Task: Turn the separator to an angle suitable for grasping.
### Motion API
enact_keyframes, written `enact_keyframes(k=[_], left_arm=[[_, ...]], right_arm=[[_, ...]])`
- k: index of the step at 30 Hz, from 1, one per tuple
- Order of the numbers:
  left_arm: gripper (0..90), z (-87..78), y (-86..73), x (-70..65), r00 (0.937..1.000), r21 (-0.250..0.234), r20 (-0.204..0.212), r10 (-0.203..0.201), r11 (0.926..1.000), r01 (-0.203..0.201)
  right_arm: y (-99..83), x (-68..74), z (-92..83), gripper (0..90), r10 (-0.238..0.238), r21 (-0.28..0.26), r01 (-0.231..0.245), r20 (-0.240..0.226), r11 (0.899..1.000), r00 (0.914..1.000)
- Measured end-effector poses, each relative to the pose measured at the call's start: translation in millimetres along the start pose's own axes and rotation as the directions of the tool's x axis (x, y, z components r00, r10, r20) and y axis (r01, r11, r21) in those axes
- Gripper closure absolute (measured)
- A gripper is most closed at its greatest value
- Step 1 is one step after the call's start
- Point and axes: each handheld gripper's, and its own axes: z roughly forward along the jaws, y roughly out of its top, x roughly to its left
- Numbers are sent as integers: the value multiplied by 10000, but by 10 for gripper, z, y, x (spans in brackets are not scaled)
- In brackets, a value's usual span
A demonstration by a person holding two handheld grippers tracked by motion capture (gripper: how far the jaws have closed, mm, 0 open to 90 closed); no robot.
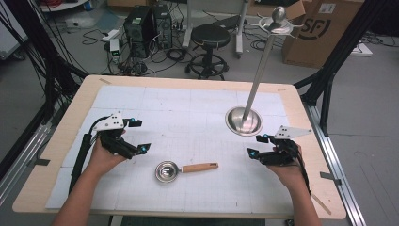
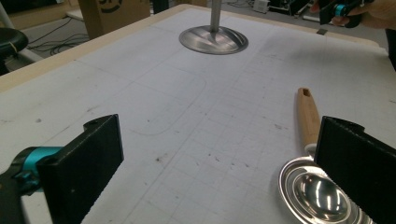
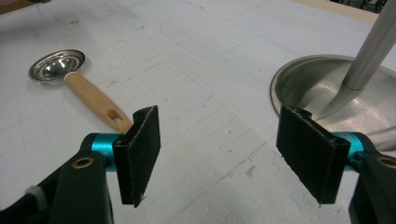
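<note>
Meanwhile, at the counter, my left claw hovers with its jaws spread wide and nothing between them; in the left gripper view the right-hand pad stands in front of the spoon's bowl, yet I judge it not to be pressing on anything. Just to the right of that claw, near the front middle of the white gridded mat, lies the measuring spoon; its steel bowl faces up, its wooden handle points toward my right side, flat on the mat and held by neither claw. Farther right and toward the back stands the metal rack; its round base sits on the mat, its slim pole rises tilted in the high view to a crown of hooks at the top, and no utensil hangs on any hook that I can see. At the far right, my right claw rests low above the mat, well apart from the spoon's handle and near the rack's base; its jaws gape and are empty. As I judge it, the work is hanging the spoon on the rack, and it is hardly begun; the spoon is not yet picked up, and the lift, the carry to the hooks and the hanging by the slot in the handle all remain.
</note>
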Motion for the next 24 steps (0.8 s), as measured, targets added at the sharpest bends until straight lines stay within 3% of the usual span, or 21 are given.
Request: enact_keyframes(k=[17,24], left_arm=[[19,16,-25,13,10000,236,-41,-83,9997,84],[18,25,-30,15,10000,272,28,-64,9996,64]], right_arm=[[-37,-45,-53,262,210,-43,-209,271,9998,9994],[-43,-68,-90,236,346,-404,-319,678,9987,9971]])
